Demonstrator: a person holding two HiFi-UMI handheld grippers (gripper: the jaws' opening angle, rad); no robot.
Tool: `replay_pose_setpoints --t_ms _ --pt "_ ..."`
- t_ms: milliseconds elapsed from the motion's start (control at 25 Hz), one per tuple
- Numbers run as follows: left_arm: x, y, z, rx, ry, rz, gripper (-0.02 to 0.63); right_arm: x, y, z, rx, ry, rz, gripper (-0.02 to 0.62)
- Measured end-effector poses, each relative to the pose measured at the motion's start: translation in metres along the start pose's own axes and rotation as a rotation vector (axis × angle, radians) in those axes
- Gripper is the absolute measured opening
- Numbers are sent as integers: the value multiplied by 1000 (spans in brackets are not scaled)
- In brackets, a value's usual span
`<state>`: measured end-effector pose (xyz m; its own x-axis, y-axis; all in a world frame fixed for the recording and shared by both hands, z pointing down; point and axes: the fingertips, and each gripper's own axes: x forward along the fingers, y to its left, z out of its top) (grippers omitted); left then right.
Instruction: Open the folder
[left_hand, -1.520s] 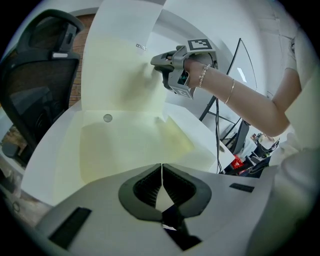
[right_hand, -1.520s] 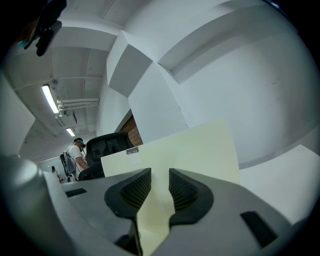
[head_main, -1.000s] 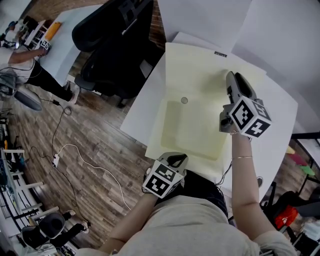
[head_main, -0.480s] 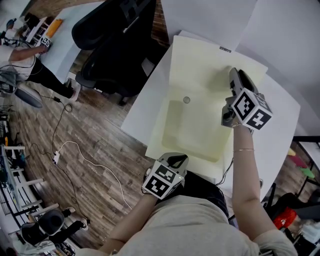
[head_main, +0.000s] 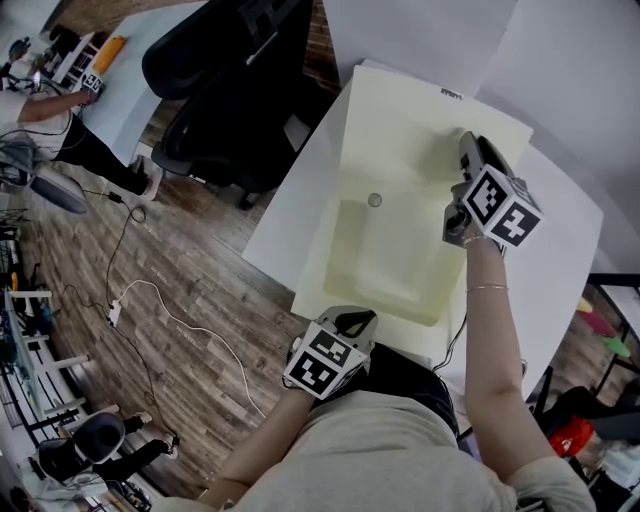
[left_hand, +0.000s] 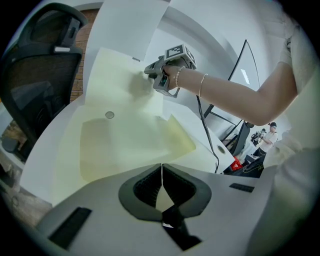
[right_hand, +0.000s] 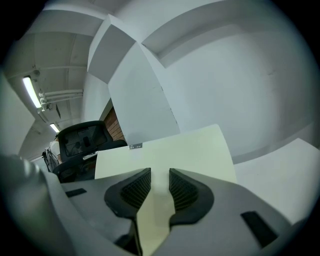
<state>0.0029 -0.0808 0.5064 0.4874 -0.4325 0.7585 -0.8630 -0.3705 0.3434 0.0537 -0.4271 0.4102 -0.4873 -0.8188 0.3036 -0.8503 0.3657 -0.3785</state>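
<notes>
A pale yellow folder (head_main: 385, 250) lies open-side up on the white table (head_main: 290, 210), a round snap (head_main: 374, 200) on its inner pocket. Its cover (head_main: 420, 130) stands raised at the far side. My right gripper (head_main: 468, 145) is shut on the cover's right edge, and the sheet (right_hand: 170, 150) runs between the pads of the right gripper (right_hand: 160, 182). At the near edge my left gripper (head_main: 352, 318) is shut on the folder's lower sheet (left_hand: 130, 140). The left gripper (left_hand: 161, 170) shows only a thin yellow sliver between its pads.
A black office chair (head_main: 230, 90) stands close to the table's left side. White partition panels (head_main: 420, 30) rise behind the folder. A black cable (left_hand: 207, 130) runs off the table's right edge. A person (head_main: 50, 110) stands far off over the wooden floor.
The right gripper has shifted a little to the right and down with the cover, which now leans farther back. The left gripper has stayed put.
</notes>
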Motion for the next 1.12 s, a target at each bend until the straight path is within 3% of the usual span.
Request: replay_pose_setpoints --t_ms 1120 --pt "0 4 0 -30 12 -8 21 34 -24 -33 -55 123 -66 95"
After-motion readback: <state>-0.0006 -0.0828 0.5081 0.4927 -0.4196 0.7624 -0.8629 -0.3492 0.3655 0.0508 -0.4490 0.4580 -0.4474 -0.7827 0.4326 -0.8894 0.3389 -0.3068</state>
